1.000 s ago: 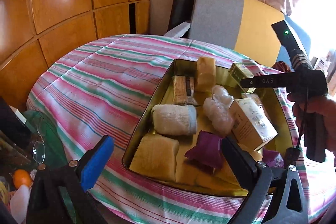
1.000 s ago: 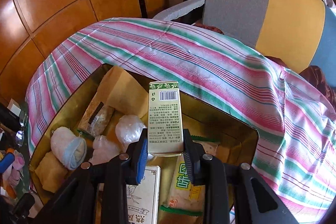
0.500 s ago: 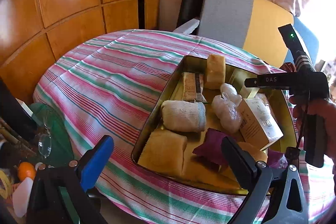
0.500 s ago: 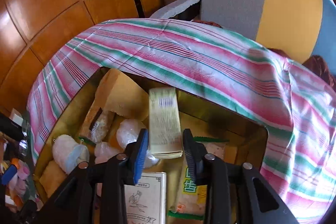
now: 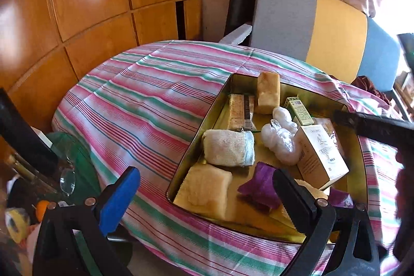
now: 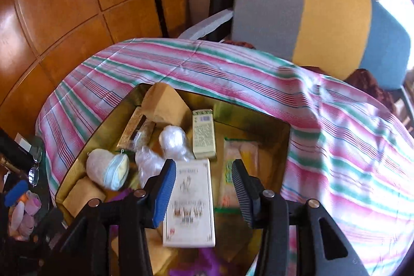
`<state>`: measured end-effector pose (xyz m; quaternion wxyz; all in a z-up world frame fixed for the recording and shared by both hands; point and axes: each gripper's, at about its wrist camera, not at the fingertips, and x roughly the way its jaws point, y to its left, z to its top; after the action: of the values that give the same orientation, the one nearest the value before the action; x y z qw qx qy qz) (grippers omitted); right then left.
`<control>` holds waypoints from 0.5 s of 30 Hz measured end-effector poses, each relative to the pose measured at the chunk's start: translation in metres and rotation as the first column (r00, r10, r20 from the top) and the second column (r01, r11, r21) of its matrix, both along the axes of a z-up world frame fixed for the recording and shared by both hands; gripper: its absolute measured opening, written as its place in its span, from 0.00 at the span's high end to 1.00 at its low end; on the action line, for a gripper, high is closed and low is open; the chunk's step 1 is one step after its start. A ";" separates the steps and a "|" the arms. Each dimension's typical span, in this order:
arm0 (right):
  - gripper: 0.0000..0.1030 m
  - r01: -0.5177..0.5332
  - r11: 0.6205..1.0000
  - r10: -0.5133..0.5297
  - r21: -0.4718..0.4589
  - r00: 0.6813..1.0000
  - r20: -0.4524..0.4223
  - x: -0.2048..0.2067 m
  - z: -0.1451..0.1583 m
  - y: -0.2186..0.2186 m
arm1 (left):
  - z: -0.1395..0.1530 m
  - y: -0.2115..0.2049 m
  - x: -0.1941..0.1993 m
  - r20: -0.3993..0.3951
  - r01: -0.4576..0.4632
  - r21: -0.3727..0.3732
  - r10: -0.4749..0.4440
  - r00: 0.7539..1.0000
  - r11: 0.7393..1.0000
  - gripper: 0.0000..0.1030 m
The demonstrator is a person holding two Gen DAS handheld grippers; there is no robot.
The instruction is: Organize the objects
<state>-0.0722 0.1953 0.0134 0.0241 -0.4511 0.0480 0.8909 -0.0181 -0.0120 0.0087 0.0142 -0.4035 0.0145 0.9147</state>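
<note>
Your right gripper (image 6: 203,189): jaws have just been opening, nothing pressed between them, poised above the gold tray (image 6: 85,146). Green-topped carton (image 6: 204,134): released, lying flat in the tray's far part, between the plastic-wrapped bundle (image 6: 172,141) and a yellow snack packet (image 6: 239,162). Your left gripper (image 5: 204,194): jaws wide apart, empty, at the tray's near edge.

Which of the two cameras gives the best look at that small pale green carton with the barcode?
The right wrist view: the small pale green carton lies unobstructed in the gold metal tray. In the left wrist view it is smaller, partly hidden behind the white plastic bundle.
</note>
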 end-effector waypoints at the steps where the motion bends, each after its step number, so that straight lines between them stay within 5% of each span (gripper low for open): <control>1: 0.51 0.020 1.000 -0.020 0.002 1.000 0.003 0.007 0.001 -0.001 | 0.001 0.001 0.000 0.010 -0.003 -0.009 0.004 1.000 1.000 0.00; 15: 0.51 0.192 0.981 -0.192 0.015 0.981 0.019 0.077 0.006 -0.002 | 0.017 0.002 0.012 0.076 -0.015 -0.028 0.017 0.997 0.999 0.00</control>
<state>0.0052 0.1929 0.0192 0.1133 -0.4532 0.0852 0.8801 -0.0062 -0.0098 0.0258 0.0017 -0.4382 0.0234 0.8986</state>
